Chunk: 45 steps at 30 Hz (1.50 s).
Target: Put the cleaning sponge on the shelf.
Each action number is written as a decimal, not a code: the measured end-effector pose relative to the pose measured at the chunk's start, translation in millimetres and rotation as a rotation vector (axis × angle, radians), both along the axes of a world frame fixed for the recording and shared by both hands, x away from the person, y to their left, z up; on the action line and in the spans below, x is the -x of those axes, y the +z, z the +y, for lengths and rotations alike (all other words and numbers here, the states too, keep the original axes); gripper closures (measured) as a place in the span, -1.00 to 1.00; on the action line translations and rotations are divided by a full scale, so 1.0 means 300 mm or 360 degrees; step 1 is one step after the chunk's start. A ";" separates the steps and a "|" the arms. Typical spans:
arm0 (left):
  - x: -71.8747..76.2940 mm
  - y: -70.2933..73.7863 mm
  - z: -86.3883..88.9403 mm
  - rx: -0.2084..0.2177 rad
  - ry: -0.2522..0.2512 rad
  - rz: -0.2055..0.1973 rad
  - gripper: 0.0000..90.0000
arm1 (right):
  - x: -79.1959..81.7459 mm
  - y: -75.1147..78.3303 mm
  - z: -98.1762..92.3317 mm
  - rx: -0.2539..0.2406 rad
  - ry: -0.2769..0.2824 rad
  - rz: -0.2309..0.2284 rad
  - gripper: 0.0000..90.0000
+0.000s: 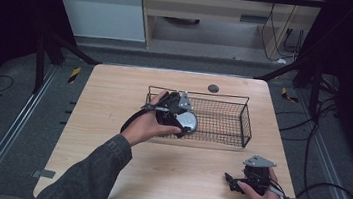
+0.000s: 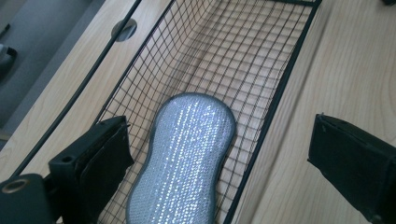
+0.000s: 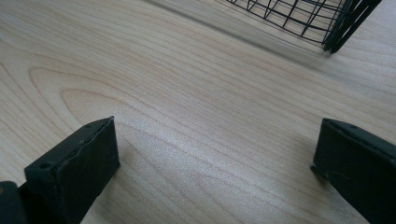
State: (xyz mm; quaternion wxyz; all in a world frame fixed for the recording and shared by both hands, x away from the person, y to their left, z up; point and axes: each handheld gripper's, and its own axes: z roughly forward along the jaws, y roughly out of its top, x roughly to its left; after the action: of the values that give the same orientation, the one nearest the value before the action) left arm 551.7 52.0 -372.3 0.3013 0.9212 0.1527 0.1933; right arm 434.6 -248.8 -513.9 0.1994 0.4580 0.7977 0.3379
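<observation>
Wood-grain surface point(image 1: 113, 102), dark floor around. Left claw point(image 2: 219, 158) spread wide, gripping nothing, hovering over near-left end of wire basket point(image 2: 280, 88). Silver glittery sponge point(image 2: 187, 154) flat on basket mesh, directly between and below jaws, touching neither. Basket rim running ahead of claw, cable grommet point(image 2: 122, 29) beyond on far left. Right claw point(image 3: 215, 163) also wide open, empty, low over bare wood, basket corner point(image 3: 341, 23) ahead-right, well apart.
</observation>
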 end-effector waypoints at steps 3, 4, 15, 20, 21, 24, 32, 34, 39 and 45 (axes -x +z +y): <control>0.017 0.000 -0.010 0.0043 -0.0003 -0.0010 -0.90 | 0.000 0.000 0.000 0.0000 0.0000 0.0000 -0.99; 0.023 0.000 -0.013 0.0048 -0.0012 -0.0004 -0.90 | 0.000 0.000 0.000 0.0000 0.0001 0.0000 -0.99; 0.089 -0.033 -0.043 0.0078 -0.0082 0.0035 -0.91 | 0.000 0.000 0.000 -0.0004 -0.0001 0.0002 -0.99; 0.117 -0.052 -0.045 0.0081 -0.0094 0.0029 -0.91 | 0.000 0.000 0.000 -0.0003 0.0000 0.0001 -0.99; 0.124 -0.056 -0.046 0.0085 -0.0099 0.0031 -0.91 | 0.000 0.000 0.000 -0.0002 0.0001 0.0000 -0.99; 0.147 -0.064 -0.049 0.0091 -0.0111 0.0028 -0.91 | 0.000 0.000 0.000 -0.0003 0.0000 0.0001 -0.99; 0.190 -0.093 -0.063 0.0102 -0.0129 0.0049 -0.91 | 0.000 0.000 0.000 -0.0004 0.0000 0.0001 -0.99; 0.198 -0.103 -0.065 0.0106 -0.0130 0.0058 -0.91 | 0.000 0.000 0.000 -0.0004 -0.0001 0.0001 -0.99; 0.222 -0.124 -0.066 0.0118 -0.0123 0.0075 -0.92 | 0.001 0.000 0.000 -0.0003 -0.0003 0.0001 -0.99; 0.253 -0.144 -0.056 0.0126 -0.0118 0.0093 -0.92 | 0.003 0.000 0.001 -0.0005 -0.0009 0.0004 -0.99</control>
State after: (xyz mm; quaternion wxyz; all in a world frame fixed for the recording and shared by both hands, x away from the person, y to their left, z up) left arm 475.9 35.3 -415.6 0.3400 0.9188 0.1346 0.1489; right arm 433.8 -248.6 -513.8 0.1986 0.4608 0.7961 0.3383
